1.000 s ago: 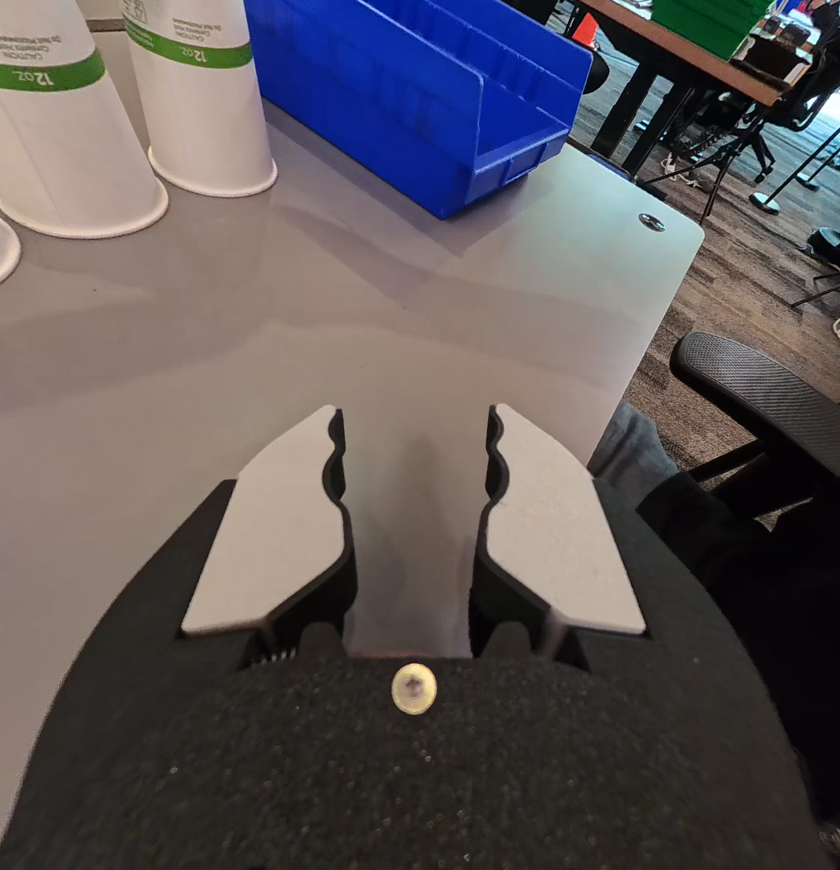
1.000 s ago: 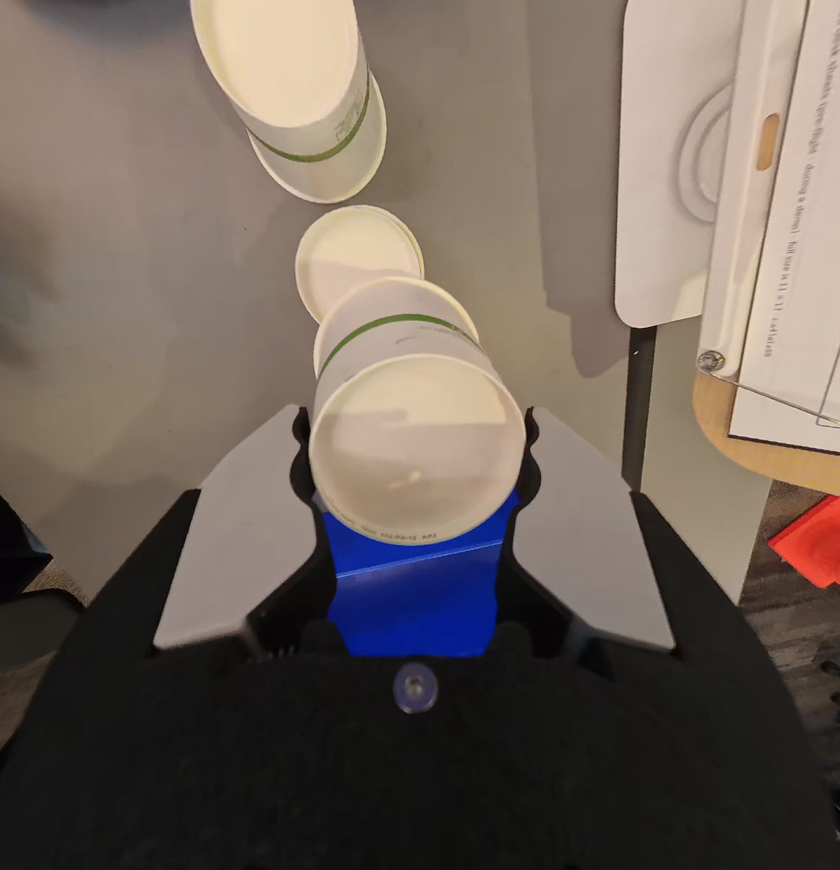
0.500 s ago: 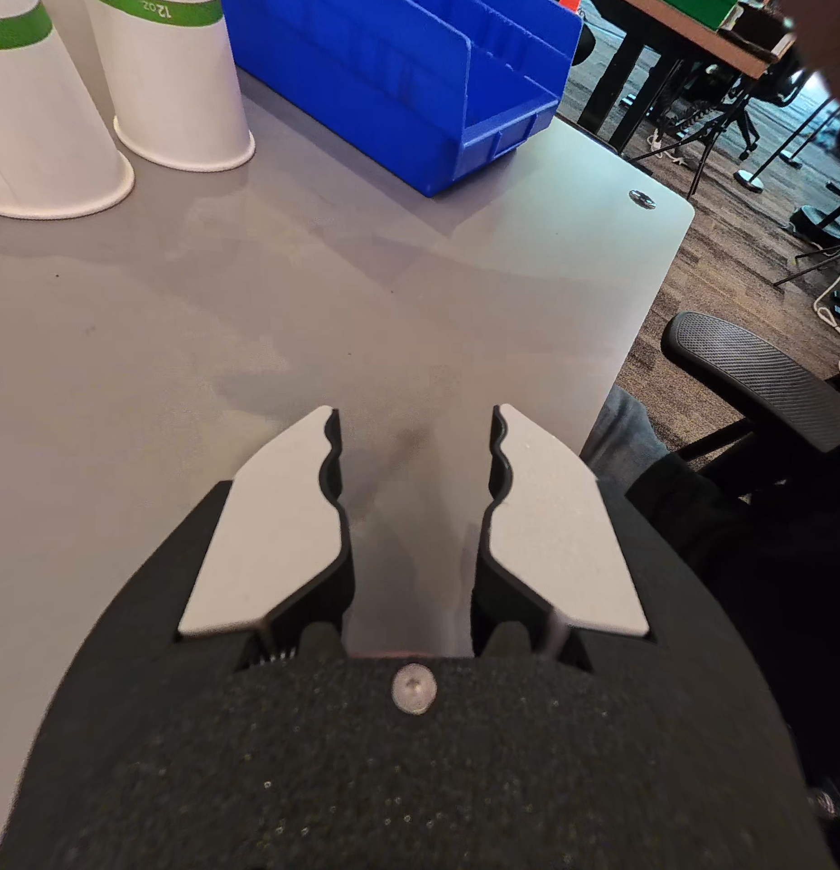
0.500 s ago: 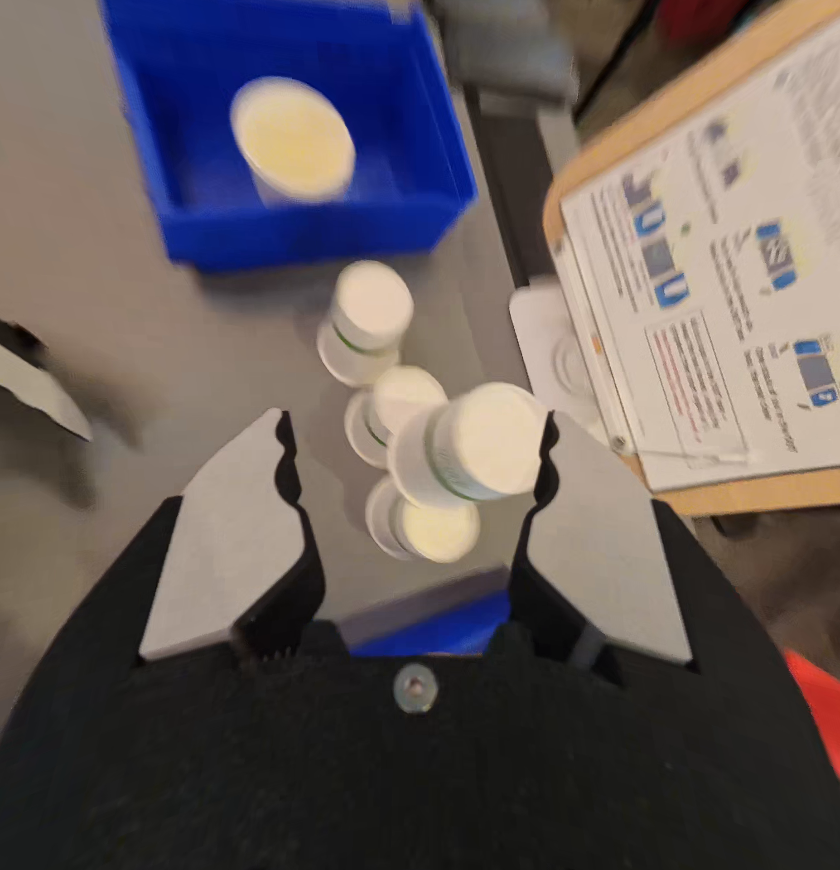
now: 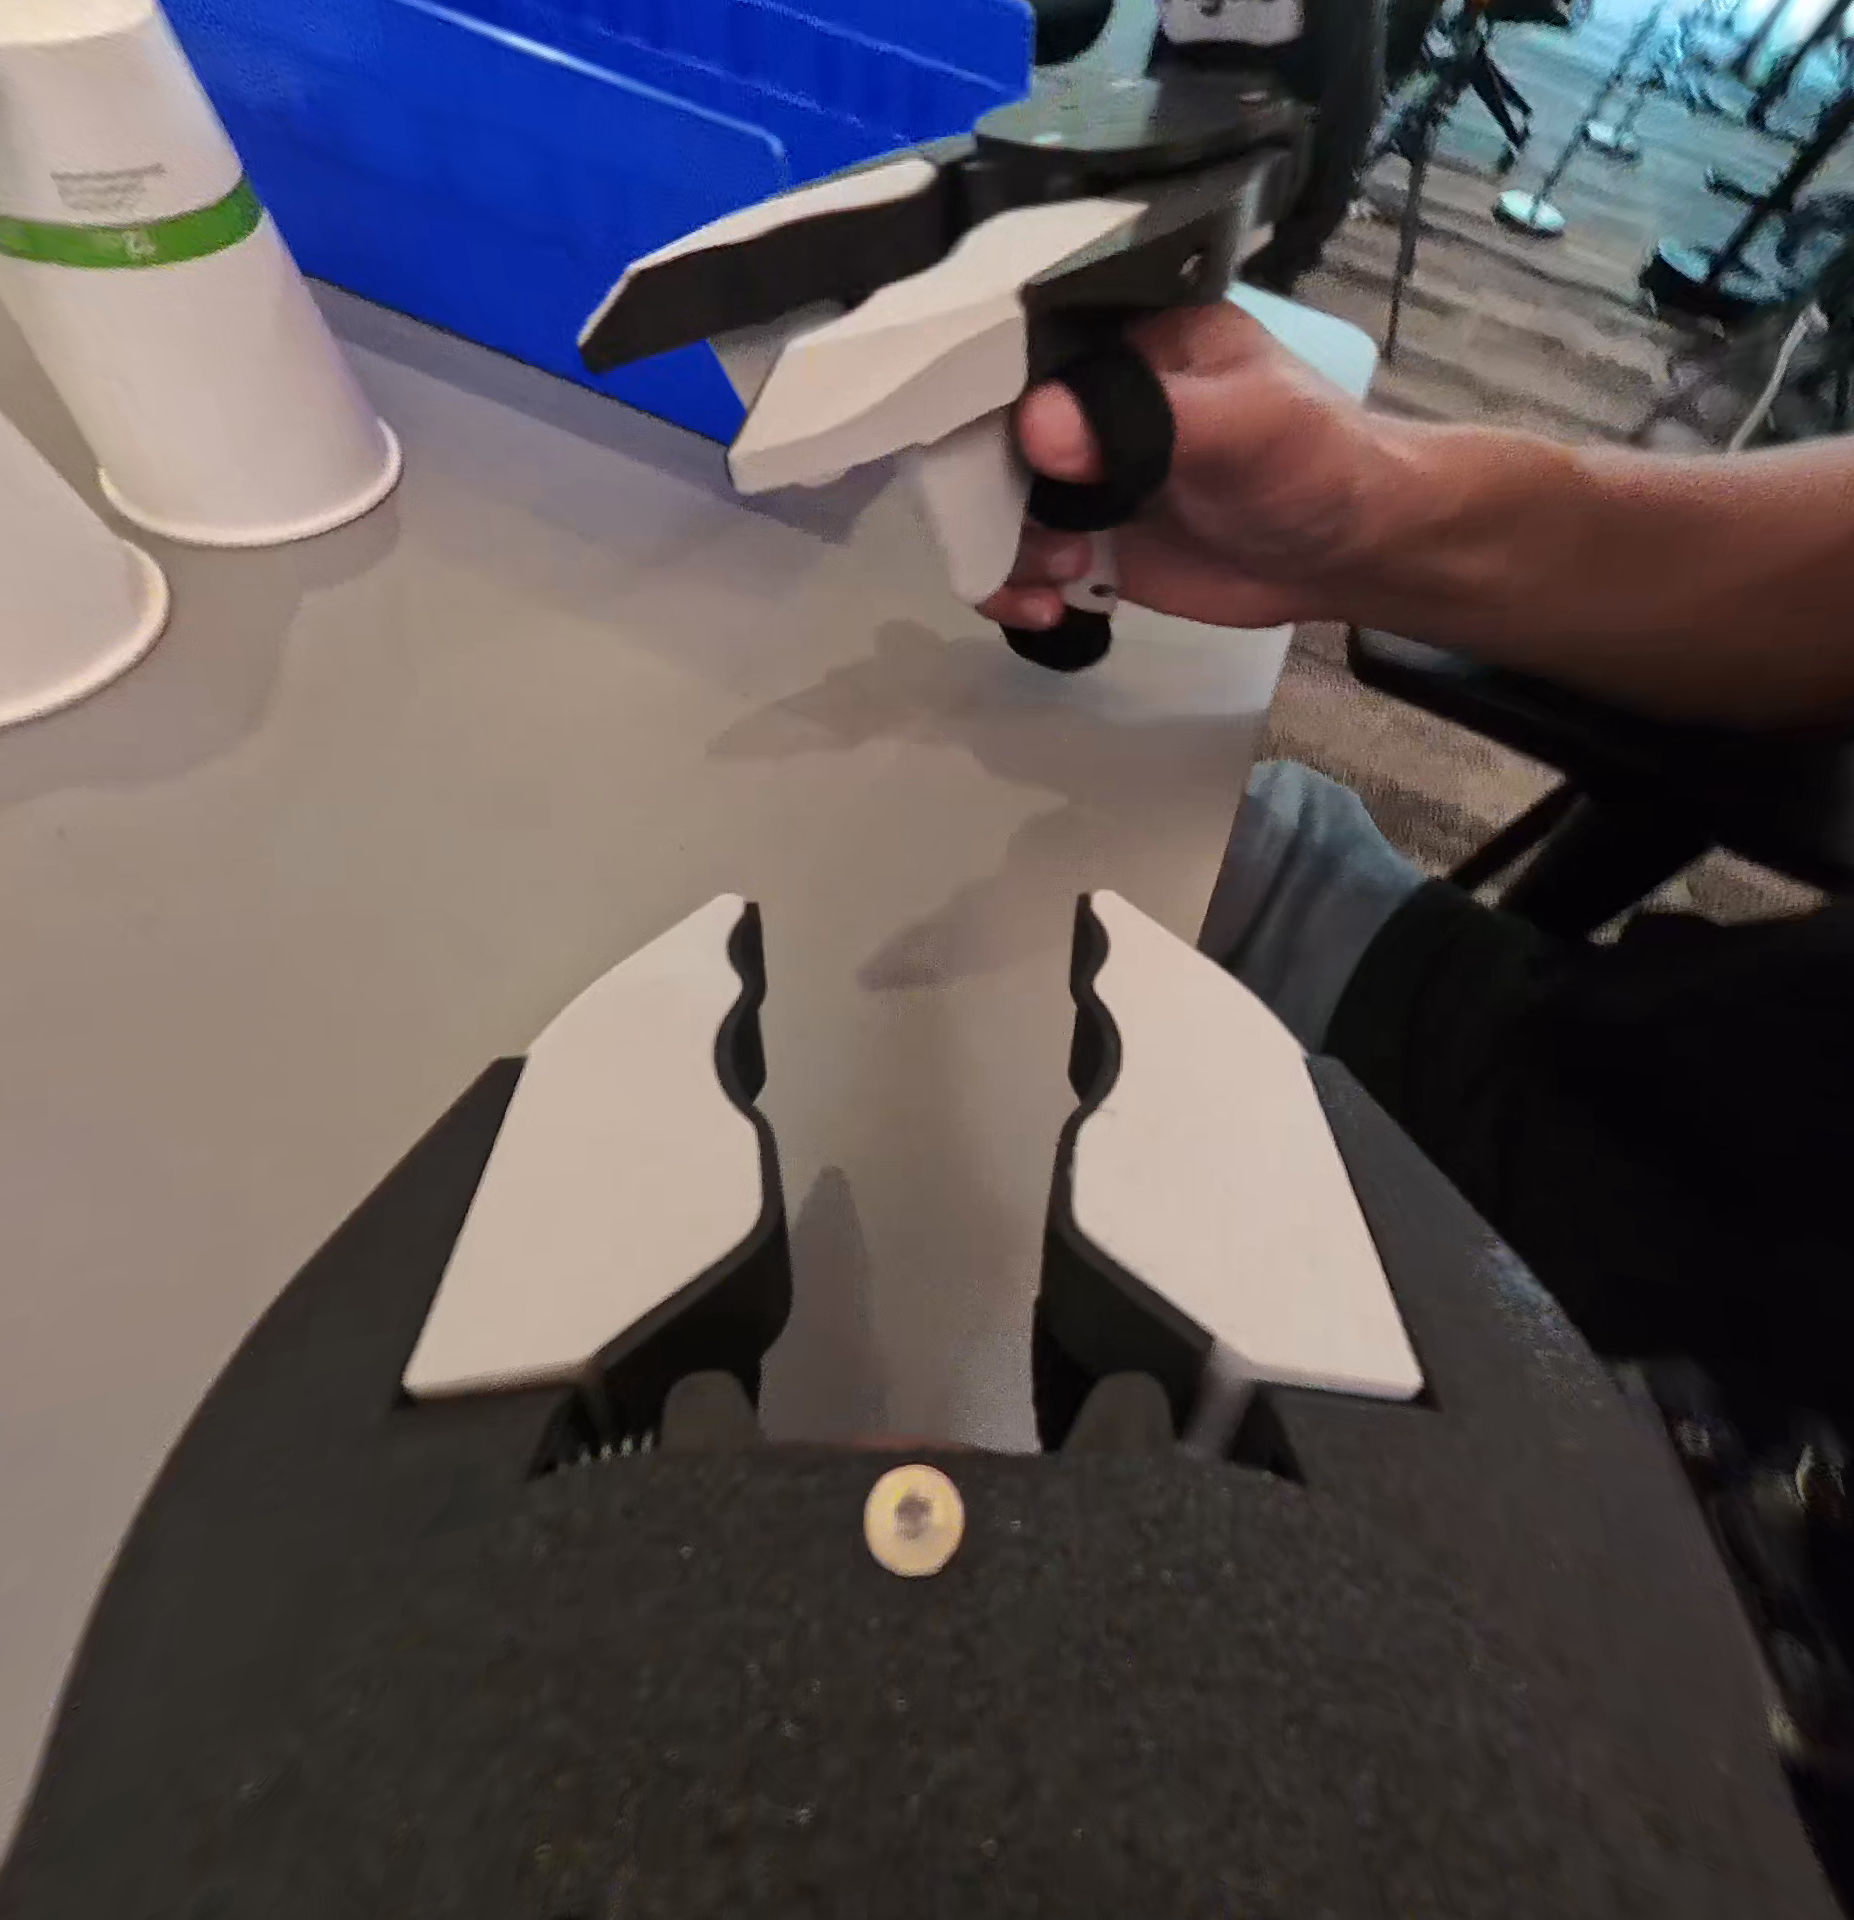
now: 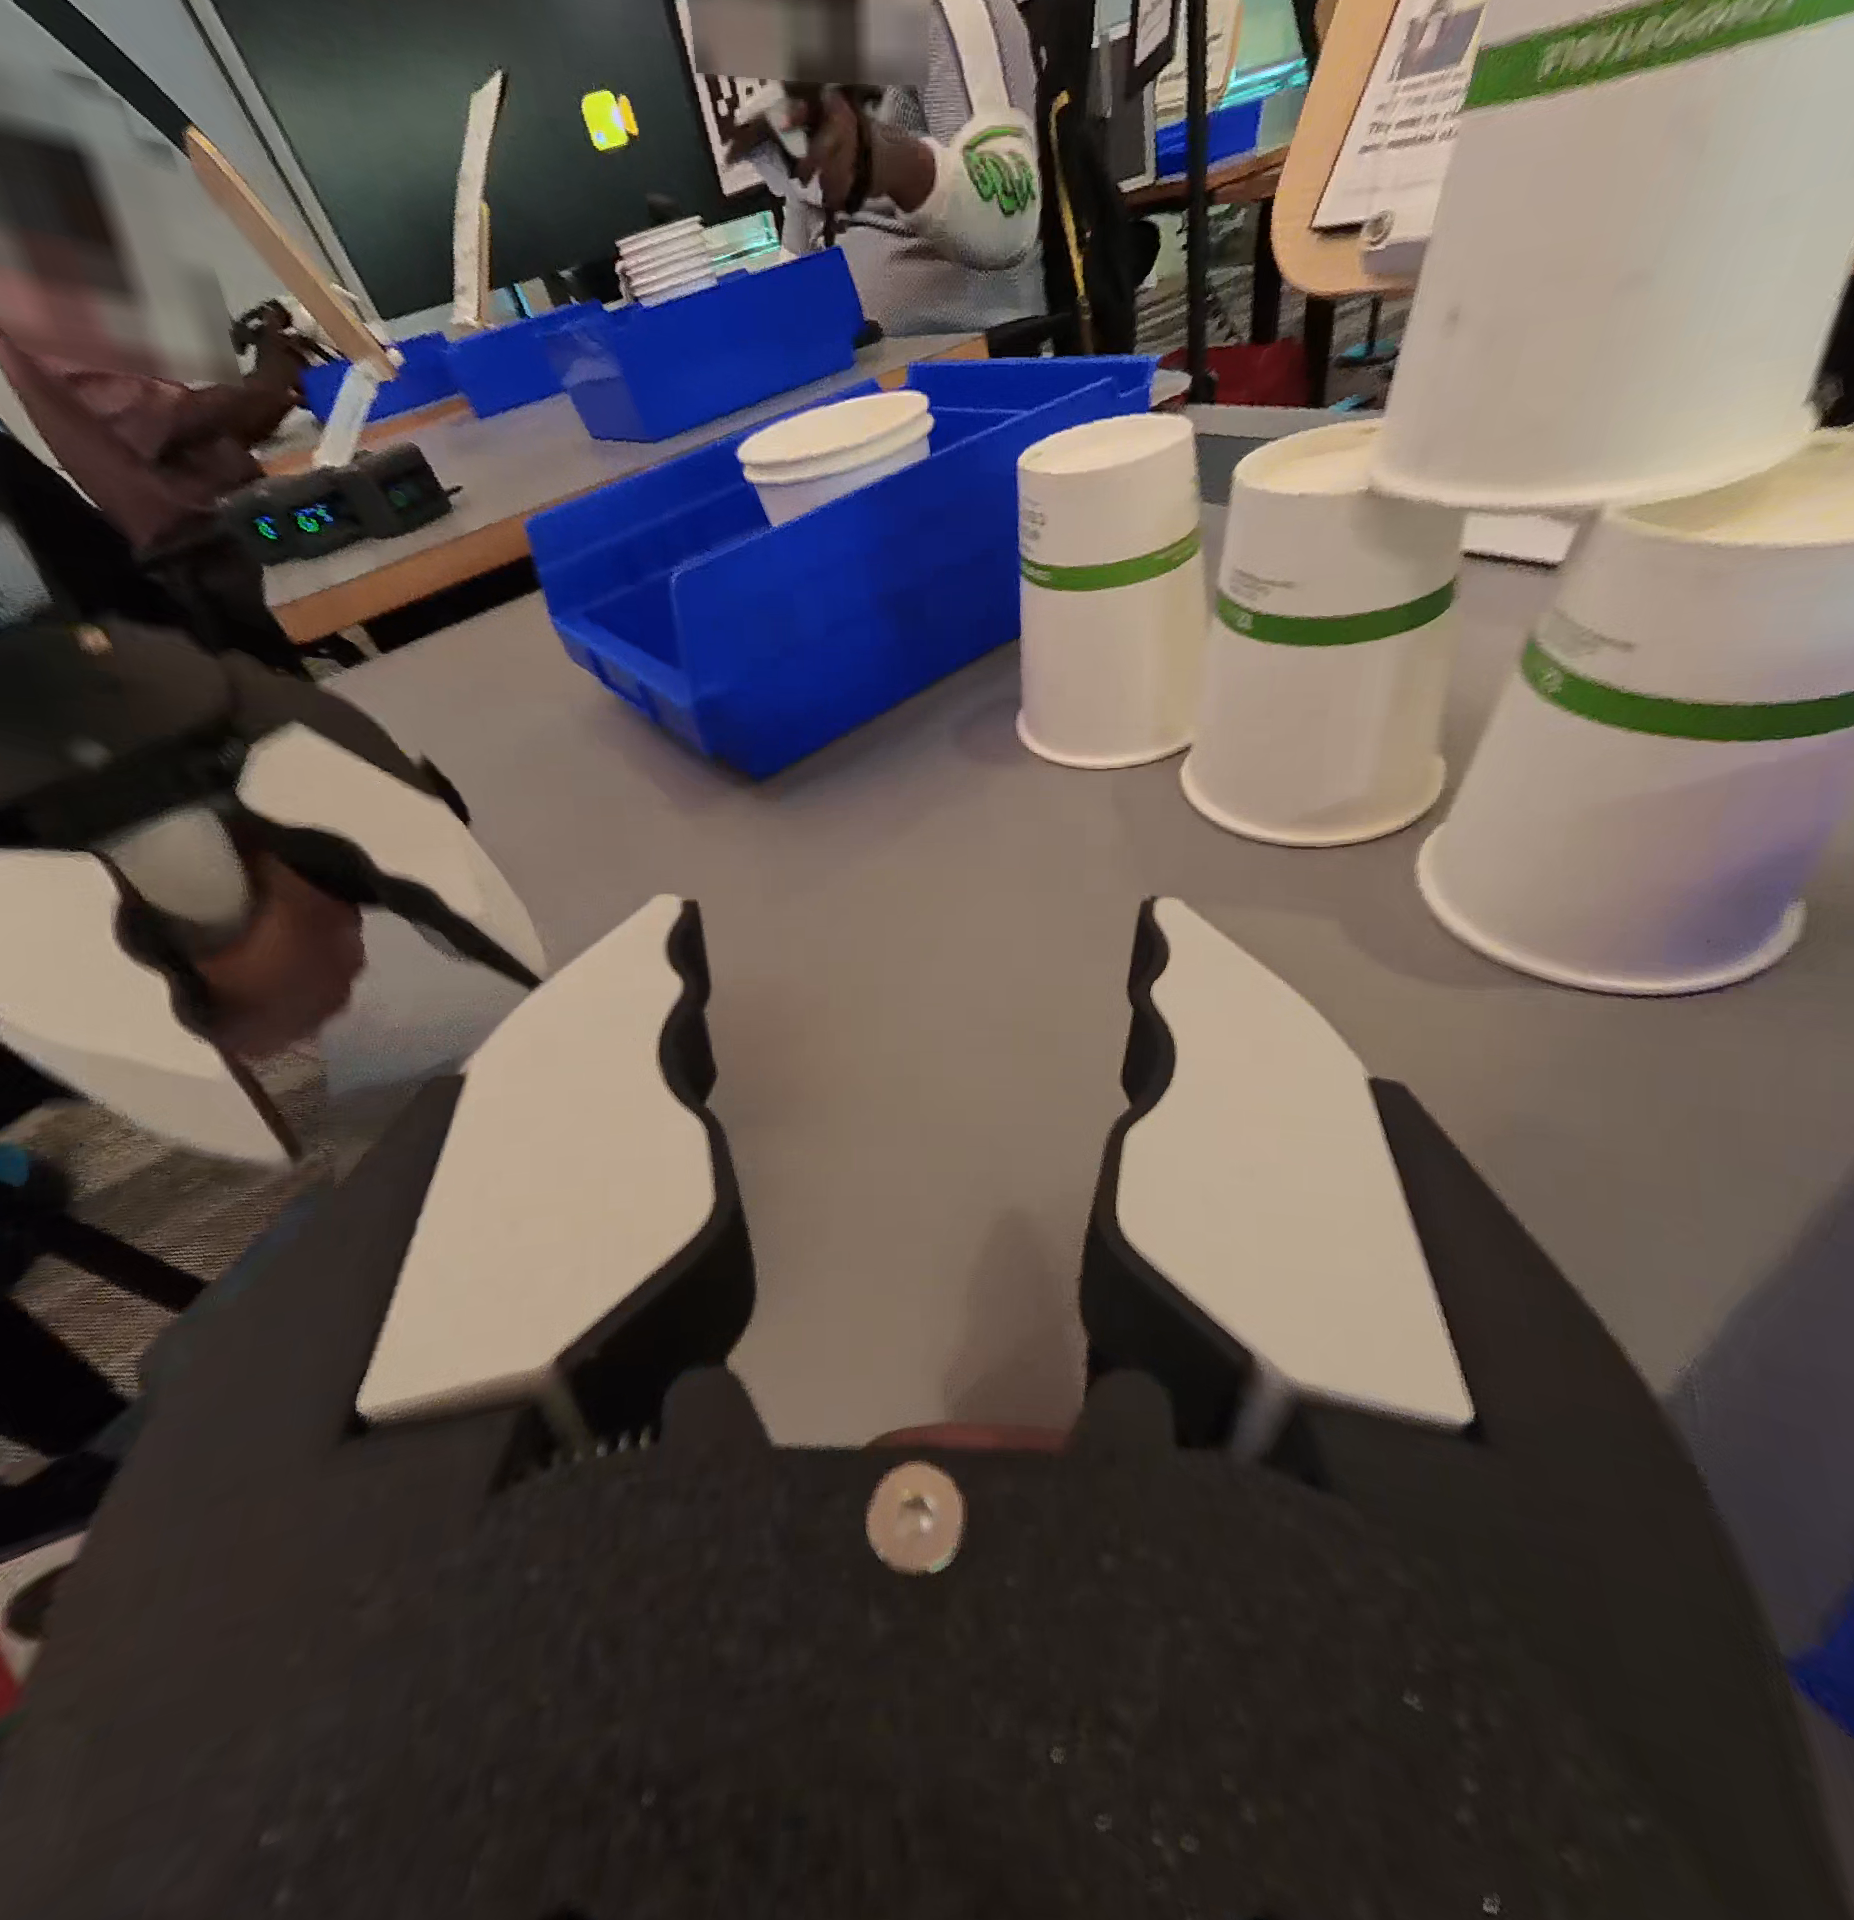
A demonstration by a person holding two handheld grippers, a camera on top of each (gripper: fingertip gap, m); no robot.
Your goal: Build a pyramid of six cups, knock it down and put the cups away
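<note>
Hovering over the table (image 6: 902,831), we hold both grippers (image 5: 912,997) (image 6: 918,997) spread and empty beside four stacked cups (image 6: 1318,665).

Even, bright indoor light from overhead falls on the grey table (image 5: 403,831), which carries soft sheen and faint, diffuse shadows. Both views bulge with wide-angle distortion, straight edges curving toward the corners. In the right wrist view the left gripper (image 6: 279,914) is smeared by motion blur, and the nearest cup (image 6: 1650,727) and background look soft.
</note>
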